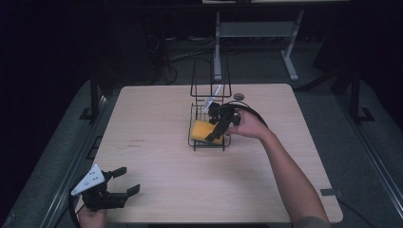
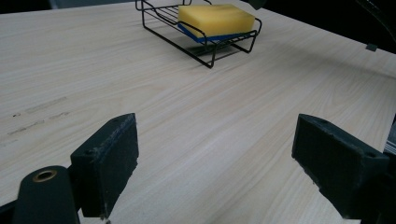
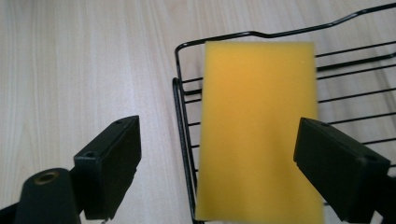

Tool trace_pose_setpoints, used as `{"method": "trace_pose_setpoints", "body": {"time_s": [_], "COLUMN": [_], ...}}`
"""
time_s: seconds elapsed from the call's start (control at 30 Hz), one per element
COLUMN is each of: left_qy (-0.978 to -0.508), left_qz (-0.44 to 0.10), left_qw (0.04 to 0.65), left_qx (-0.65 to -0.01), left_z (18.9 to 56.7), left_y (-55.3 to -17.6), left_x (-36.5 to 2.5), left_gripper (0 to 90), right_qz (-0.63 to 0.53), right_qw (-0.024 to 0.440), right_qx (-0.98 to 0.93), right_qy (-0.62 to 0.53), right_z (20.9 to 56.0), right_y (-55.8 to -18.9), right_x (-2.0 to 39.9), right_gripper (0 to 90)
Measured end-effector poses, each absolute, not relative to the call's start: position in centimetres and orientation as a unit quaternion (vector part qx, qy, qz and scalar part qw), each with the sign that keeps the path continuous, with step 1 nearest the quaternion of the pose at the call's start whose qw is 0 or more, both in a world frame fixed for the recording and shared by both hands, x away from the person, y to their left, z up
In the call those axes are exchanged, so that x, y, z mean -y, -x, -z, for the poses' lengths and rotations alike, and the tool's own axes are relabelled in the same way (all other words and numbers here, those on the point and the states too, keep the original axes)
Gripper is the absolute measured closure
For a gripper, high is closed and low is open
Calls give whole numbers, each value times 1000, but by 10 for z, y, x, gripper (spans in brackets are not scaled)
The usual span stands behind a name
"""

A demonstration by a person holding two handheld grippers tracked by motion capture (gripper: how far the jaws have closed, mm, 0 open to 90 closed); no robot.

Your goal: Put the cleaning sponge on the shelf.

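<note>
Your right gripper (image 1: 217, 129) hovers over the black wire rack (image 1: 194, 135) near the middle of the table (image 1: 157, 156), its jaws released and spread wide, grasping nothing. The yellow sponge (image 3: 257, 130) lies flat in the rack's tray, blue underside down, between and below those jaws. Your left gripper (image 1: 124, 180) sits at the table's near left corner, well apart from the rack, jaws likewise released.

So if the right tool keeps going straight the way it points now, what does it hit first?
Most likely the yellow sponge, lying in the black wire rack. The right tool is open, its jaws straddling the sponge and the rack's near rim. One jaw might catch that rim first; depth is hard to judge.
</note>
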State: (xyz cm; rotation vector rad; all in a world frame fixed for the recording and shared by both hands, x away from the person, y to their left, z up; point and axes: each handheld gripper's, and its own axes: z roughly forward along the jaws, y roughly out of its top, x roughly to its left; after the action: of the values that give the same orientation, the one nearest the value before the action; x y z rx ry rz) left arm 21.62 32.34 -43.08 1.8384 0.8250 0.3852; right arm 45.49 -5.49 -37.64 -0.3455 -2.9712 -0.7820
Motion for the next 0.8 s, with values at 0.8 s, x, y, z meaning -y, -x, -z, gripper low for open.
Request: {"method": "trace_pose_setpoints", "body": {"time_s": [0.8], "left_qy": [-766], "left_qz": [-161], "left_qw": [520], "left_qx": [-341], "left_z": [430], "left_y": [-215], "left_x": [-323], "left_gripper": [140], "right_qz": [292], "right_qw": [32], "right_qx": [952], "right_qy": [87], "right_z": [388], "right_y": [-427], "right_x": [51], "right_gripper": [157]}}
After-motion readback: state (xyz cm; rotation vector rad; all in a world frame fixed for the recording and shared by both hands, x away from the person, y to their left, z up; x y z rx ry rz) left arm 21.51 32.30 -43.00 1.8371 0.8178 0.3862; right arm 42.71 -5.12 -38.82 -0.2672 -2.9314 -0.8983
